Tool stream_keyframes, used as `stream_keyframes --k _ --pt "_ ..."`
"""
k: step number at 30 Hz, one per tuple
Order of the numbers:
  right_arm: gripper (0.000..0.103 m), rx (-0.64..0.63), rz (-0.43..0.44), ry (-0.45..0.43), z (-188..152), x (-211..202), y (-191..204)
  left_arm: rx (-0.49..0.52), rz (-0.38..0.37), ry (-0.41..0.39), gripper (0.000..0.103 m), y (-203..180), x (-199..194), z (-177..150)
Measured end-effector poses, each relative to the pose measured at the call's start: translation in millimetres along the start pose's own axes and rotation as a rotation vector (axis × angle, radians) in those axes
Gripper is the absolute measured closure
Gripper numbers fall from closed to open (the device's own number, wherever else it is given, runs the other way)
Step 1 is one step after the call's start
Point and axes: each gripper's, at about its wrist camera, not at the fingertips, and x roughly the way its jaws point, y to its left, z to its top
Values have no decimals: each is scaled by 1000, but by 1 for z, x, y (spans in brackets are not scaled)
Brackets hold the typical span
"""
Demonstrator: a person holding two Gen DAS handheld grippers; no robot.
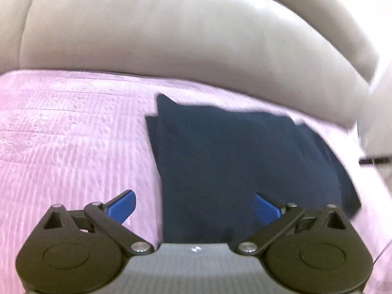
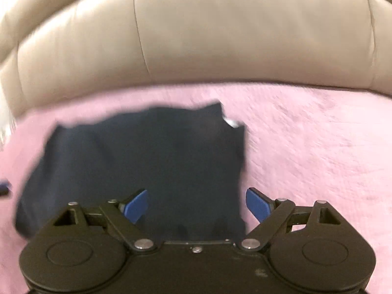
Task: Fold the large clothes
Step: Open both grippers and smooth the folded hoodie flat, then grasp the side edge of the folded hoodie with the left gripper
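Left wrist view shows the navy garment (image 1: 232,161) already folded compact on the pink cover (image 1: 73,134), just ahead of both released tongs (image 1: 194,207) (image 2: 197,204); little seems left.

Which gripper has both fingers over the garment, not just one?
Neither. The left gripper has only its right finger over the navy garment; the right gripper has only its left finger over it.

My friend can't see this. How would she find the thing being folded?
Look for the big beige cushioned backrest, then the pink cover spread below it. The dark navy garment lies on that cover, folded into a rough rectangle. It is the only dark thing on the pink.
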Motion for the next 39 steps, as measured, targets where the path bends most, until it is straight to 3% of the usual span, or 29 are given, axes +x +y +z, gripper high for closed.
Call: stream_keyframes --k 2,5,8,11,13,17,21,24,29,34,36,39 --pt "1 18 4 -21 17 18 25 -65 -25 10 0 21 20 23" --pt "1 -53 -49 -40 36 55 69 -148 -93 41 0 48 62 52" --pt "1 -81 -74 2 49 98 98 -193 -65 86 2 54 102 61" --pt "1 -55 -50 8 56 127 105 -196 -91 110 1 55 129 62" --pt "1 -57 -61 -2 59 138 107 -154 -101 59 0 54 133 61" --pt "1 -60 -97 -4 66 158 116 -166 -165 42 0 62 142 67" --pt "1 -106 -152 53 72 197 126 -152 -326 109 5 59 135 53" --pt "1 -118 -157 39 65 195 128 -177 -422 175 7 57 124 27" --pt "0 -177 -160 30 30 171 135 -208 -433 159 8 45 112 -1" --pt "0 -197 -129 15 -7 143 140 -263 -402 125 23 44 106 -13" --pt "0 -188 -129 8 -21 134 138 -273 -375 132 49 47 98 -17" --pt "0 -205 -140 -15 -41 116 143 -309 -336 148 81 53 94 -24"
